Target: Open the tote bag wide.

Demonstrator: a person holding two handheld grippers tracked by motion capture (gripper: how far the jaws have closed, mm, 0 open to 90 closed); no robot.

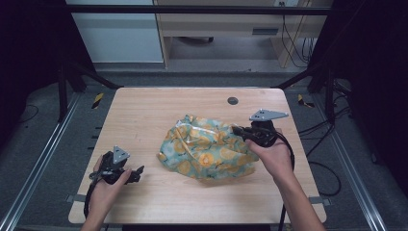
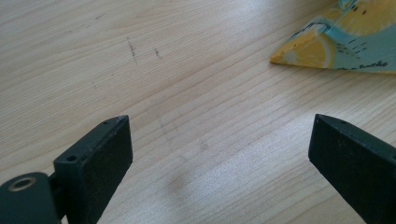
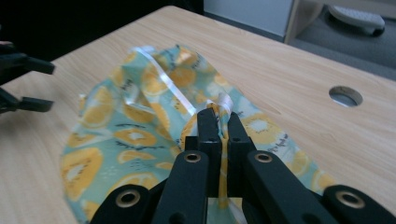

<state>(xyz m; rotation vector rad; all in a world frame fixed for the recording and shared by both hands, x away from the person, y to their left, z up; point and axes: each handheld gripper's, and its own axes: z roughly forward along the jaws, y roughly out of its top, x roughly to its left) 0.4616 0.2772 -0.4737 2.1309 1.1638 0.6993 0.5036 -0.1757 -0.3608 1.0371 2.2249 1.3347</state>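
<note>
Crumpled lemon-print cloth [image 1: 207, 151]

Teal with yellow citrus slices, it lies bunched right of frame centre, 1 edge pinched up.

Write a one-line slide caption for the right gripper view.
Right tongs shut on a fold of the orange-print cloth on the wooden table.

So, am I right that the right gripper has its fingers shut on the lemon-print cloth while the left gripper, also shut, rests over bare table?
Not quite: the left gripper is open, as the left gripper view shows, its fingers wide apart over bare table. The right gripper does have its fingers shut on the lemon-print cloth.
</note>
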